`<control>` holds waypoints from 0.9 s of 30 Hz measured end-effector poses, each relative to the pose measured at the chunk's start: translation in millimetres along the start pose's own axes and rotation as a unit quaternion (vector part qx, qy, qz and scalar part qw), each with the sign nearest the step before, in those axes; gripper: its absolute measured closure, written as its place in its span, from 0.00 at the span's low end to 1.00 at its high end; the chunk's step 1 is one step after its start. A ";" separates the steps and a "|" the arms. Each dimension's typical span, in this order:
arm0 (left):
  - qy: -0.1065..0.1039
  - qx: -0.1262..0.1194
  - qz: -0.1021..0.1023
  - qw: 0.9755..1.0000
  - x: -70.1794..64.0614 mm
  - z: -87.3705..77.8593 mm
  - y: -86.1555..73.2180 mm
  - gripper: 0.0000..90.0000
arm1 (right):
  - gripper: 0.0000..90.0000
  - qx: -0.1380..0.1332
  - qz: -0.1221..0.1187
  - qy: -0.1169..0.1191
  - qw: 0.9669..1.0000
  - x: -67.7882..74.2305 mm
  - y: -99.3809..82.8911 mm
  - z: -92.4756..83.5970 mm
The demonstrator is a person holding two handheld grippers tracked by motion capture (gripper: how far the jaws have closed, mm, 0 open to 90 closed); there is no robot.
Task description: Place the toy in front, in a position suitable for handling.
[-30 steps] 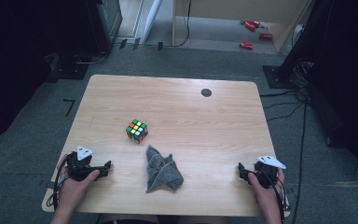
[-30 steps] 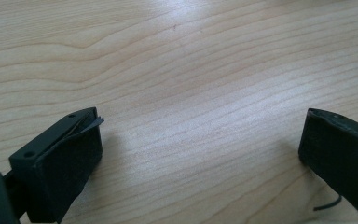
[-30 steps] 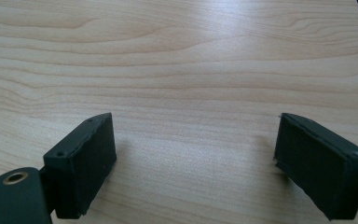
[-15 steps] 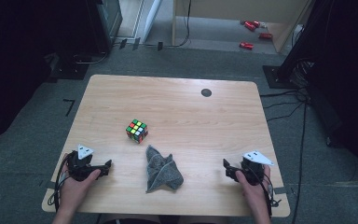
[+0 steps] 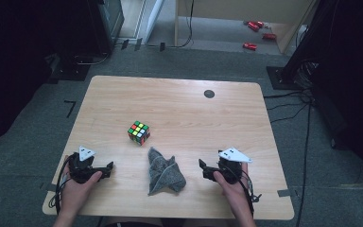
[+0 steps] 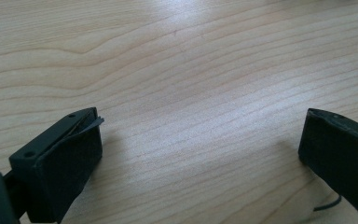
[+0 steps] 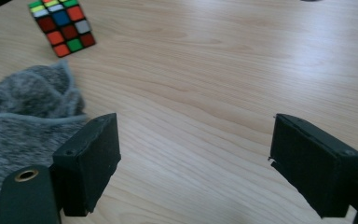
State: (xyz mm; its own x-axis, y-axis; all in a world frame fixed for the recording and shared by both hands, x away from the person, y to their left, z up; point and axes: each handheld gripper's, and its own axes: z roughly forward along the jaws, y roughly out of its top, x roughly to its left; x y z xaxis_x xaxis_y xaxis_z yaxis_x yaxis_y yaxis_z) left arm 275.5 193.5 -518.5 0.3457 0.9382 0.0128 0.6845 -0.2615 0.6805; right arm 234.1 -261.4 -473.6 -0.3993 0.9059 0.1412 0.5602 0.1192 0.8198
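Observation:
A crumpled grey cloth (image 5: pixel 164 172) lies near the table's front edge, between my two grippers. A multicoloured puzzle cube (image 5: pixel 138 132) stands just behind it to the left. My left gripper (image 5: pixel 105 169) rests on the wood left of the cloth, open, with bare table between its jaws (image 6: pixel 200 154). My right gripper (image 5: pixel 204 169) sits close to the cloth's right side and is open and empty (image 7: pixel 193 158). In the right gripper view the cloth (image 7: pixel 23 121) lies beside the left jaw and the cube (image 7: pixel 63 25) stands farther off.
The wooden table (image 5: pixel 179 104) has a small black disc (image 5: pixel 209 93) near its far edge. Dark equipment and cables stand on the grey floor around it, with red items (image 5: pixel 250 46) on the floor beyond.
My right gripper has slid left along the front of the table, ending close to the cloth. The left gripper, cloth and cube have stayed put.

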 end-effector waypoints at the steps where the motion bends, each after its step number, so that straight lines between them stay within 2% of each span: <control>1: 0.000 0.000 0.000 1.000 -0.1 0.5 0.4 0.00 | 0.18 -0.001 -0.003 0.006 1.000 3.8 1.3 0.9; 6: -0.001 0.000 0.000 1.000 -0.1 0.9 0.9 0.00 | 0.18 -0.002 -0.011 0.028 1.000 17.7 5.8 4.8; 9: -0.001 0.000 0.001 1.000 -0.1 0.9 1.0 0.00 | 0.18 -0.002 -0.010 0.051 0.999 29.2 9.3 9.6; 11: -0.001 0.000 0.001 1.000 -0.1 0.9 1.0 0.00 | 0.18 -0.001 -0.011 0.056 0.998 32.5 9.8 10.8; 12: -0.001 0.000 0.000 1.000 -0.1 1.0 1.0 0.00 | 0.18 0.000 -0.018 0.064 0.998 39.9 10.2 13.4; 13: -0.001 0.000 0.000 1.000 -0.1 1.0 1.0 0.00 | 0.18 0.000 -0.018 0.064 0.998 39.9 10.2 13.4; 14: -0.001 0.000 0.001 1.000 -0.1 0.9 1.0 0.00 | 0.18 0.004 -0.026 0.072 0.997 48.0 9.7 16.0; 15: -0.001 0.000 0.001 1.000 -0.1 1.0 1.0 0.00 | 0.18 0.004 -0.026 0.072 0.997 48.0 9.7 16.0; 17: -0.001 0.000 0.001 1.000 -0.1 1.0 1.0 0.00 | 0.18 0.009 -0.037 0.084 0.996 60.0 8.3 20.4; 19: -0.001 0.000 0.000 1.000 -0.1 1.0 1.0 0.00 | 0.18 0.011 -0.040 0.088 0.995 64.0 7.9 21.8; 20: -0.001 0.000 0.001 1.000 -0.1 1.0 1.0 0.00 | 0.18 0.013 -0.044 0.098 0.994 71.8 7.2 24.6; 21: -0.001 0.000 0.001 1.000 -0.1 1.0 1.0 0.00 | 0.18 0.013 -0.044 0.098 0.994 71.8 7.2 24.6; 25: -0.001 0.000 0.001 1.000 -0.1 1.0 1.0 0.00 | 0.19 0.020 -0.052 0.116 0.992 87.0 5.8 30.8; 26: -0.001 0.000 0.001 1.000 -0.2 1.2 1.2 0.00 | 0.20 0.024 -0.059 0.126 0.990 93.6 4.8 34.7; 27: -0.001 0.000 0.001 1.000 -0.2 1.2 1.2 0.00 | 0.20 0.024 -0.059 0.126 0.990 93.6 4.8 34.7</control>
State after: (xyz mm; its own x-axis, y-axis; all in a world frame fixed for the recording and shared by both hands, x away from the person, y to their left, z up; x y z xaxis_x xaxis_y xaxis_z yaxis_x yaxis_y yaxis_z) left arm 276.9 192.7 -518.5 0.3479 0.9374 0.0127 0.6834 -0.2628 0.6811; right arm 224.7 -161.9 -475.7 -0.6290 0.7549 0.1859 0.5303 0.2417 0.8126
